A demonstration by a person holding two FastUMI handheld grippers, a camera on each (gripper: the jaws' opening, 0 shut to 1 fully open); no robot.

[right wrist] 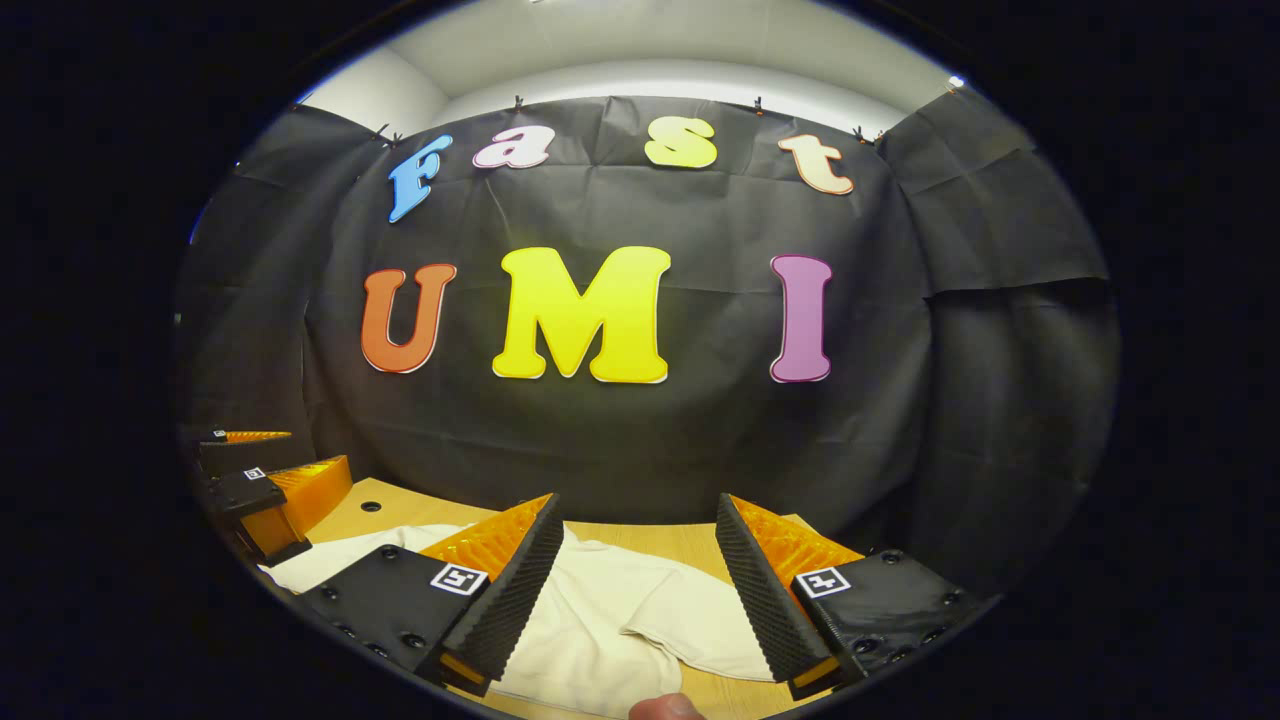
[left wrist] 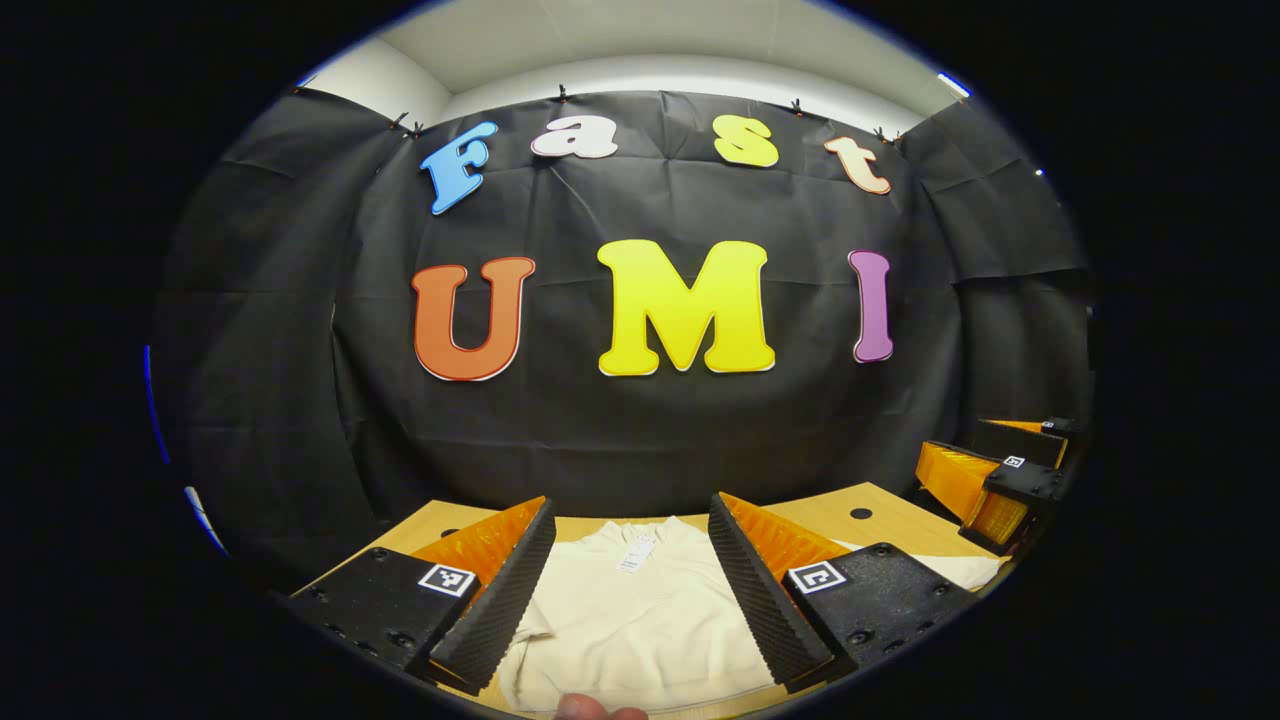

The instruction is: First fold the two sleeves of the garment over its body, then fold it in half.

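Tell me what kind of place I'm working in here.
Likely a staged recording booth: black cloth wall backs a wooden table, a cream garment lies between the open left hand-held gripper fingers, under a plain indoor ceiling.

Each gripper [left wrist: 632,575] has two wedge-shaped fingers [left wrist: 500,600] with ribbed, sawtooth inner faces. Dark mounting blocks [right wrist: 880,600] behind them carry round screw heads and a small square black-and-white marker [right wrist: 458,578]. A fingertip [left wrist: 590,708] peeks in at the bottom edge.

Booth wall [left wrist: 640,440] close behind table [left wrist: 820,510]
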